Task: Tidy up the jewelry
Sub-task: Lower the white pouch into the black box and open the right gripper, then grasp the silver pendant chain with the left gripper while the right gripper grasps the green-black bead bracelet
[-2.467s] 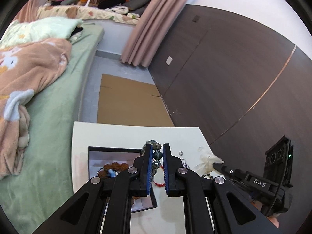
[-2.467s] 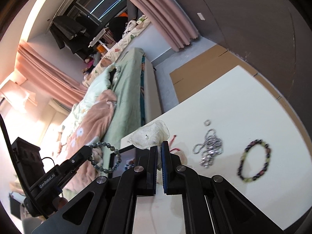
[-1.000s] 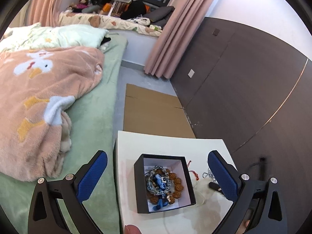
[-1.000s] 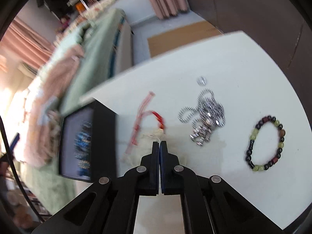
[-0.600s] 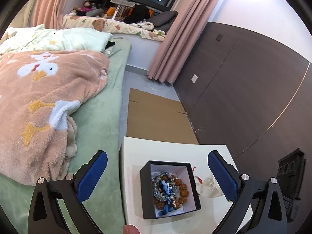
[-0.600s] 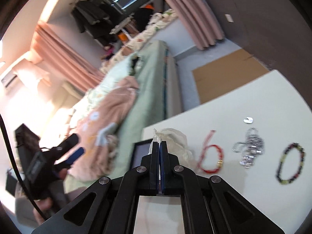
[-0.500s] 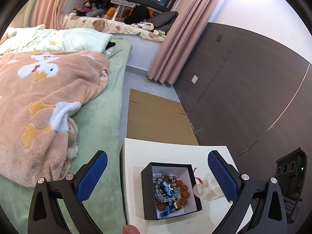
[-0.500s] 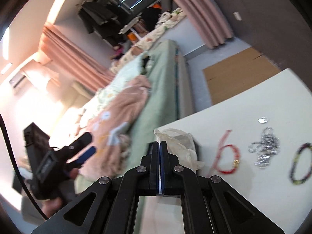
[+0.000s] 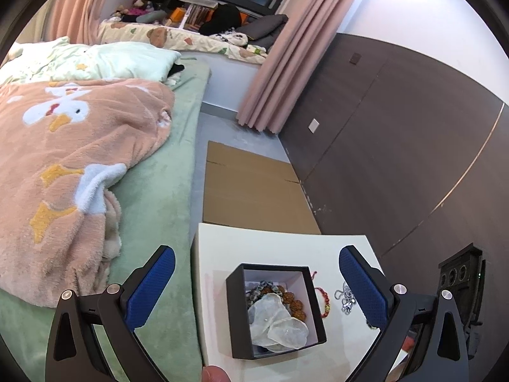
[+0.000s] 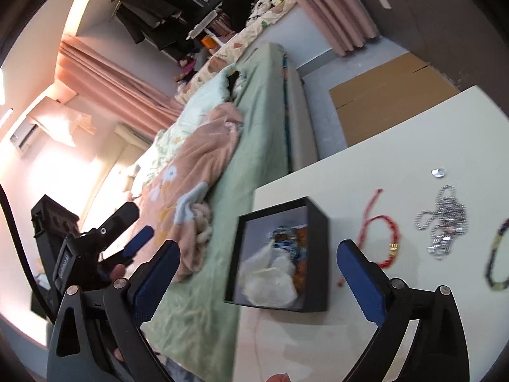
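so both tongs are spread wide with nothing in them, left tongs (image 9: 254, 281) and right tongs (image 10: 257, 267) hanging right above the black box (image 9: 237, 318). inside sits the sheer pouch (image 9: 276, 324) on top of the beaded bracelets (image 9: 288, 296). just past the right tongs' right tip, the red cord bracelet (image 10: 380, 238), then the silver chain (image 10: 443, 222), then the dark bead bracelet (image 10: 496, 254), all loose on the table (image 10: 413, 146). risk imo: the chain snagging or only half lifting, or bumping the box off the bed (image 9: 152, 222)-side edge.

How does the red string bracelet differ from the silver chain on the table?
The red string bracelet is a thin red cord with a small gold bead; the silver chain is shiny metal. The bracelet lies in an open loop with a loose tail, while the chain is bunched in a heap. The bracelet lies nearer the black box. Both rest on the white table, outside the box.
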The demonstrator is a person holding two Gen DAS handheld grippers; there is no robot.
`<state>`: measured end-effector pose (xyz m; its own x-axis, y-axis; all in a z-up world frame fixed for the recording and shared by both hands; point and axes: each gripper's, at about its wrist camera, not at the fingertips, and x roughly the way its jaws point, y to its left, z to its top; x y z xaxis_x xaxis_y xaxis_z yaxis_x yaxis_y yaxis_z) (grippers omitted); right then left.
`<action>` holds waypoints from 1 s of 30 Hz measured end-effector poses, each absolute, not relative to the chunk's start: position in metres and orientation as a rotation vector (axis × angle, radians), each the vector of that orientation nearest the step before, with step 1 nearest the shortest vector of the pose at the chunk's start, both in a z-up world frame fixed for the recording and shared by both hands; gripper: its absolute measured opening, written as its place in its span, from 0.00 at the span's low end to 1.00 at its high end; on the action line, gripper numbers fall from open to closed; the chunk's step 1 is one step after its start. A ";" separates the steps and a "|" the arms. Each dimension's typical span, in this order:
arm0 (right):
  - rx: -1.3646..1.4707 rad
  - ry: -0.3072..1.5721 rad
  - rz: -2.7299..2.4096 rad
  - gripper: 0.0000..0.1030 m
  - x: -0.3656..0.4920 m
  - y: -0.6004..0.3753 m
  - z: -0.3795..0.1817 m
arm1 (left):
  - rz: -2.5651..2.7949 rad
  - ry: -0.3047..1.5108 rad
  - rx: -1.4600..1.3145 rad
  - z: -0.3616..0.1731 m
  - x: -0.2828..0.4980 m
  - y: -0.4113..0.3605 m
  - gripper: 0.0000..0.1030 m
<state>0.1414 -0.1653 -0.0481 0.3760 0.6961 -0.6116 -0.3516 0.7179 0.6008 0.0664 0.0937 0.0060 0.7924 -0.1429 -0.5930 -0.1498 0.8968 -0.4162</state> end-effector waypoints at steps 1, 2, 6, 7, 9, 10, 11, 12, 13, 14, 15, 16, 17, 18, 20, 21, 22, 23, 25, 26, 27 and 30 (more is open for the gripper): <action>0.395 0.975 0.673 0.97 0.142 -0.170 -0.048 | 0.001 0.666 -0.461 0.006 0.068 0.091 1.00; 0.387 0.977 0.656 0.97 0.142 -0.176 -0.047 | -0.003 0.668 -0.457 0.006 0.068 0.088 1.00; 0.351 0.973 0.568 0.97 0.141 -0.202 -0.042 | -0.031 0.675 -0.422 0.007 0.073 0.069 1.00; 0.344 0.972 0.547 0.97 0.141 -0.208 -0.041 | -0.039 0.680 -0.412 0.007 0.074 0.064 1.00; 0.342 0.969 0.494 0.97 0.143 -0.223 -0.041 | -0.058 0.690 -0.400 0.007 0.078 0.053 1.00; 0.349 0.969 0.474 0.97 0.143 -0.230 -0.041 | -0.065 0.695 -0.394 0.006 0.080 0.047 1.00; 0.359 0.971 0.454 0.97 0.144 -0.238 -0.040 | -0.065 0.697 -0.389 0.006 0.082 0.043 1.00; 0.368 0.974 0.433 0.97 0.145 -0.245 -0.040 | -0.063 0.700 -0.383 0.006 0.083 0.037 1.00; 0.374 0.976 0.409 0.97 0.146 -0.253 -0.040 | -0.066 0.702 -0.376 0.005 0.085 0.032 1.00; 0.376 0.979 0.386 0.97 0.147 -0.260 -0.041 | -0.071 0.704 -0.367 0.005 0.087 0.025 1.00; 0.376 0.984 0.364 0.96 0.148 -0.267 -0.041 | -0.071 0.708 -0.362 0.004 0.089 0.020 1.00; 0.378 0.990 0.345 0.96 0.150 -0.274 -0.042 | -0.073 0.716 -0.360 0.002 0.092 0.015 1.00; 0.381 0.995 0.332 0.95 0.150 -0.279 -0.043 | -0.085 0.728 -0.362 0.000 0.095 0.008 1.00; 0.392 1.004 0.310 0.90 0.151 -0.287 -0.045 | -0.096 0.735 -0.364 -0.001 0.098 0.005 1.00; 0.407 1.026 0.293 0.79 0.153 -0.298 -0.048 | -0.113 0.756 -0.355 -0.006 0.104 -0.009 1.00; 0.414 1.044 0.282 0.79 0.155 -0.304 -0.050 | -0.116 0.762 -0.347 -0.007 0.106 -0.013 1.00; 0.415 1.054 0.270 0.78 0.156 -0.309 -0.052 | -0.124 0.767 -0.335 -0.009 0.108 -0.020 0.99; 0.413 1.060 0.260 0.78 0.156 -0.312 -0.054 | -0.136 0.768 -0.324 -0.011 0.111 -0.026 0.99; 0.420 1.078 0.245 0.73 0.159 -0.323 -0.057 | -0.151 0.772 -0.306 -0.014 0.113 -0.036 0.98; 0.425 1.087 0.241 0.71 0.159 -0.327 -0.058 | -0.159 0.776 -0.295 -0.016 0.115 -0.042 0.97; 0.426 1.092 0.236 0.69 0.160 -0.329 -0.059 | -0.166 0.778 -0.288 -0.017 0.116 -0.046 0.96; 0.414 1.113 0.199 0.66 0.163 -0.341 -0.064 | -0.193 0.793 -0.260 -0.023 0.122 -0.062 0.89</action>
<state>0.1626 -0.3410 -0.0637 0.4345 0.3584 -0.8263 0.0493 0.9065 0.4192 0.1219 -0.0621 -0.0231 0.6866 -0.2674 -0.6760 0.0735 0.9507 -0.3014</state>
